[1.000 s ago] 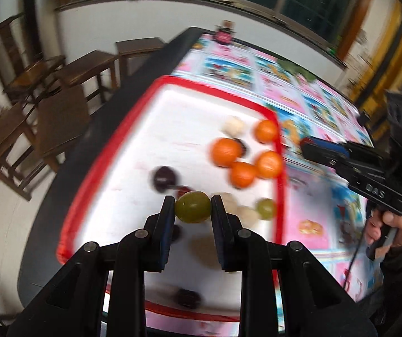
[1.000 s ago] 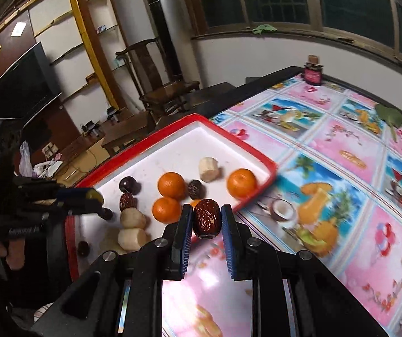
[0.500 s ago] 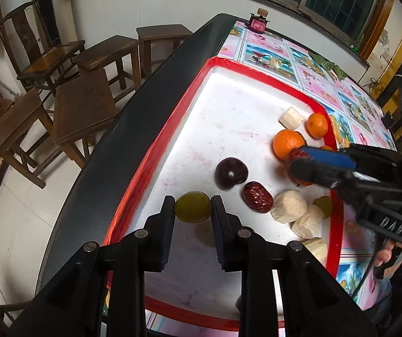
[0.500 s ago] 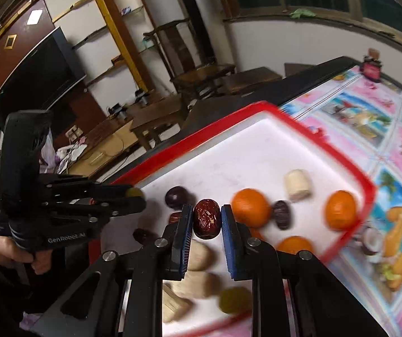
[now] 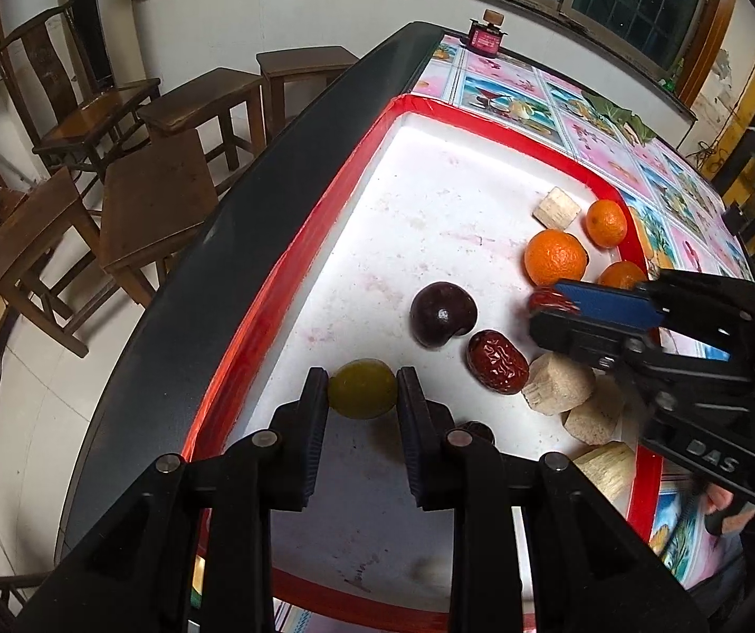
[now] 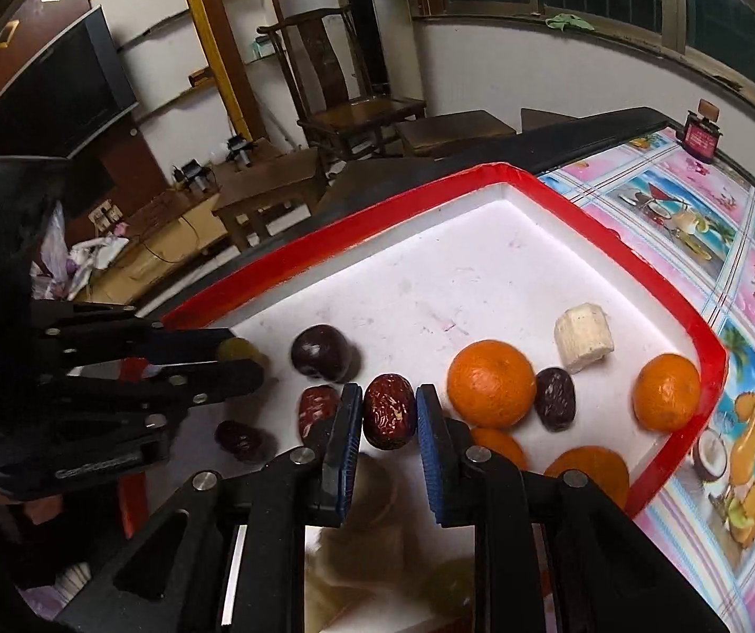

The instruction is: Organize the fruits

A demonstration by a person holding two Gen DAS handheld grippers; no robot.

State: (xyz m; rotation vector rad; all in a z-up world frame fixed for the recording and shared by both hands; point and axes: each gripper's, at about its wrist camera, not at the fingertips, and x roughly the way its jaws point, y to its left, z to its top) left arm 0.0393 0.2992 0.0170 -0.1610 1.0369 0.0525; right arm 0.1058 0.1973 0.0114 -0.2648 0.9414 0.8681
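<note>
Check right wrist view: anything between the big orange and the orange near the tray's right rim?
Yes: in the right wrist view a dark date lies between the big orange and the rim-side orange.

Glossy skins, matt plastic, ribbed pads

Between the left jaws sits a smooth, waxy green fruit (image 5: pixel 362 388); right of them lies a wrinkled, shiny red date (image 5: pixel 497 362) beside rough, fibrous pale chunks (image 5: pixel 557 383). The white tray (image 5: pixel 430 200) looks matt and stained; the oranges (image 6: pixel 491 383) dimpled.
</note>
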